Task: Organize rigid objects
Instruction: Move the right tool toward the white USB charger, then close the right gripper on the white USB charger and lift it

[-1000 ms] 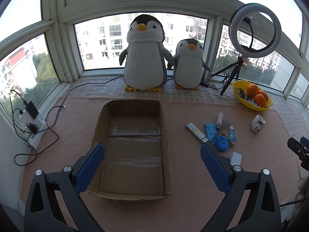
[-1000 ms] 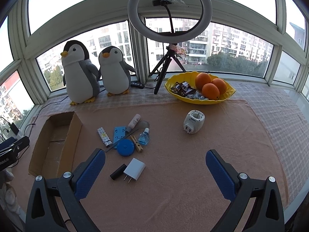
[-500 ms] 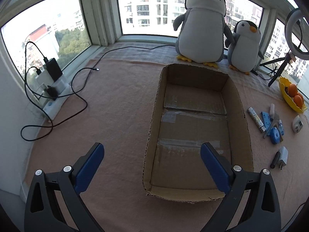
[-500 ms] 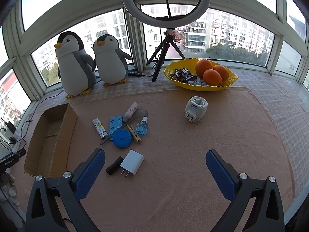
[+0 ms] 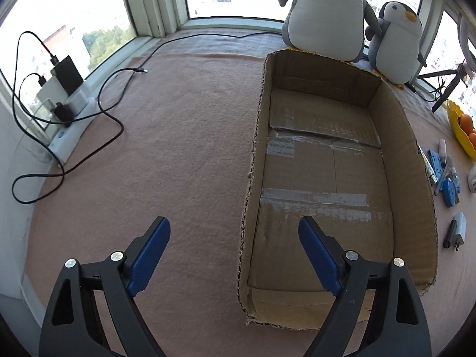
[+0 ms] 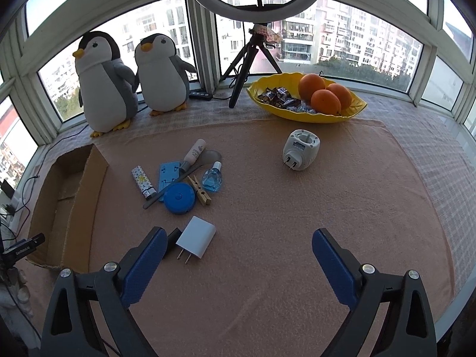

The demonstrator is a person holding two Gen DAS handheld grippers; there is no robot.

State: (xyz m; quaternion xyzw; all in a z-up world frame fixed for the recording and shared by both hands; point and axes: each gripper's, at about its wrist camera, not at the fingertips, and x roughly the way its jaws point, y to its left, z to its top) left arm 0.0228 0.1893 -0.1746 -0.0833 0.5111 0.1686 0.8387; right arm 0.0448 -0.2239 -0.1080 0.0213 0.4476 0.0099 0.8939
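An empty open cardboard box [image 5: 395, 160] lies on the pink cloth; it also shows in the right wrist view [image 6: 89, 196] at the left. My left gripper [image 5: 235, 232] is open and empty, straddling the box's near left wall. My right gripper [image 6: 238, 247] is open and empty, just in front of a white charger plug [image 6: 196, 239] and a small black stick [image 6: 172, 238]. Beyond lie a blue round tape measure [image 6: 179, 198], clothespin [image 6: 199, 190], blue bottle [image 6: 212, 178], lighter [image 6: 143, 182], blue card [image 6: 168, 174], small tube [image 6: 195, 154] and a white plug-in device [image 6: 301, 153].
Two plush penguins [image 6: 107, 83] stand at the window. A ring light on a tripod [image 6: 253, 53] and a yellow bowl [image 6: 351, 113] with oranges and sweets stand at the back. A power strip with black cables [image 5: 68, 104] lies at the far left edge.
My left gripper has swung left and lowered towards the box's near left wall. My right gripper has moved forward and down towards the white charger plug. Both stayed open.
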